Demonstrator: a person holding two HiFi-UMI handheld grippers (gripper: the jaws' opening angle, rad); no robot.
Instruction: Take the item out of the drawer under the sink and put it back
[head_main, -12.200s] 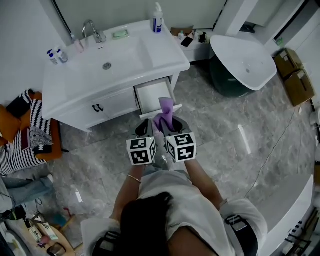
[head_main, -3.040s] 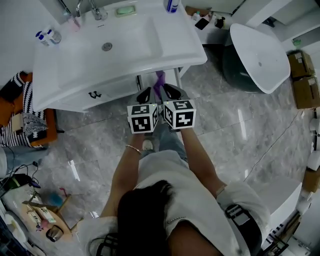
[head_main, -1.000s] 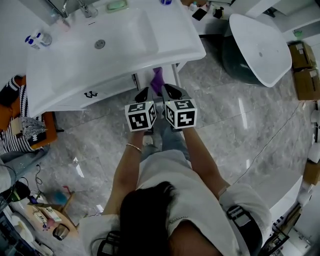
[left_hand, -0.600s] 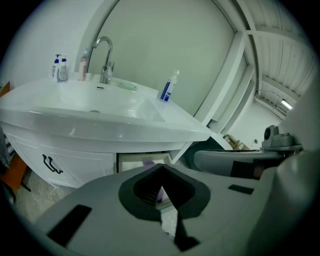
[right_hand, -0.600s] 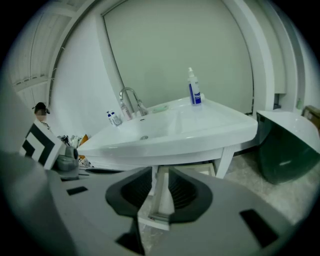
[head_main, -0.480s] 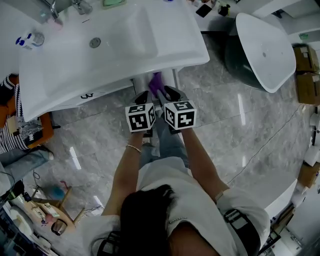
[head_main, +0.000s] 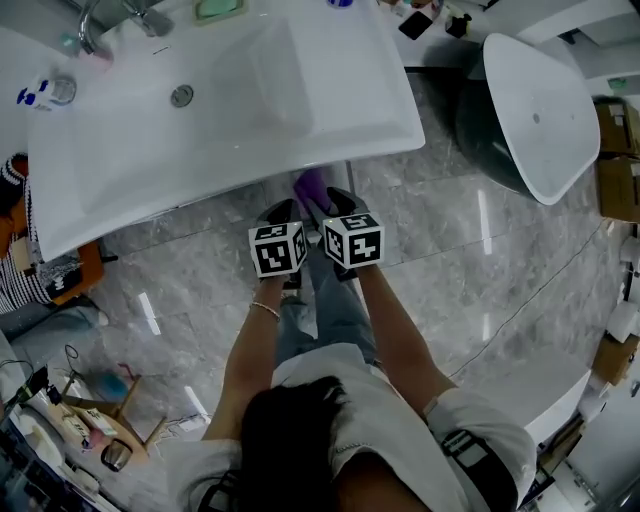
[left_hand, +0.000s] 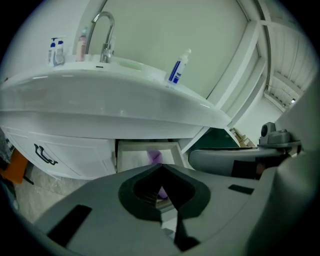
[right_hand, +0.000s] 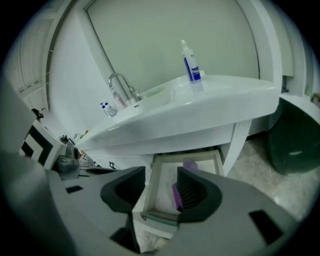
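Note:
A purple item (head_main: 312, 188) lies in the open white drawer (right_hand: 165, 156) under the sink, and the basin's front edge hides most of the drawer from the head view. The right gripper (right_hand: 161, 175) is open and its jaws have just been opening. The purple item (right_hand: 177, 196) shows beside its right pad with the other pad well clear. The left gripper (left_hand: 161, 167) is shut with its tips meeting in front of the drawer (left_hand: 145, 145). A bit of purple (left_hand: 162, 191) shows through the hollow behind those tips. The left gripper (head_main: 278, 212) and right gripper (head_main: 340, 202) hang side by side.
The white sink (head_main: 230, 90) overhangs the drawer, with a tap (left_hand: 102, 35) and a blue-labelled bottle (right_hand: 190, 62) on it. A cabinet door with a dark handle (left_hand: 44, 154) is left of the drawer. A white-topped dark tub (head_main: 540, 100) stands right. The floor is grey marble.
Both grippers have sunk and moved in under the basin's front edge, towards the drawer. The purple item has gone down with them, and the sink now fills more of the head view.

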